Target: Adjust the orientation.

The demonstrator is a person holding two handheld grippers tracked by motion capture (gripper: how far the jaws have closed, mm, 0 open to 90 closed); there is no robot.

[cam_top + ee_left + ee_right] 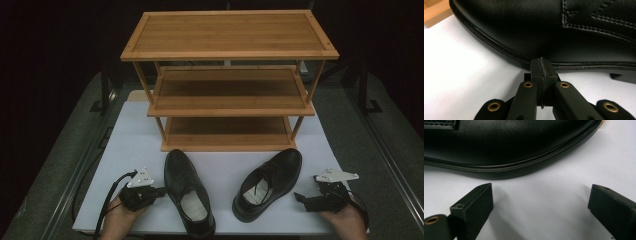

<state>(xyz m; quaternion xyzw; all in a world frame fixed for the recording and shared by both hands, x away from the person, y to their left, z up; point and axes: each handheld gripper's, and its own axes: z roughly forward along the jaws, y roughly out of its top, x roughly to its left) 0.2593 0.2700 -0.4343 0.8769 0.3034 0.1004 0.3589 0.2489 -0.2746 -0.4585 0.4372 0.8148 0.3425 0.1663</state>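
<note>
Two black leather dress shoes lie on the white board in front of a wooden three-tier rack [230, 50]. The left shoe [187, 190] points its toe toward the rack; the right shoe [267, 182] angles up and to the right. My left gripper [161, 191] is shut with nothing in it, its tips right against the left shoe's [544, 30] welt. My right gripper [299, 199] stands open just right of the right shoe [506, 145], a short gap from its sole edge, jaws spread wide over bare board.
The white board [135, 145] sits on a grey table with dark metal rails along both sides. The rack's three shelves hold nothing. A black cable [107, 200] trails from the left gripper toward the front edge.
</note>
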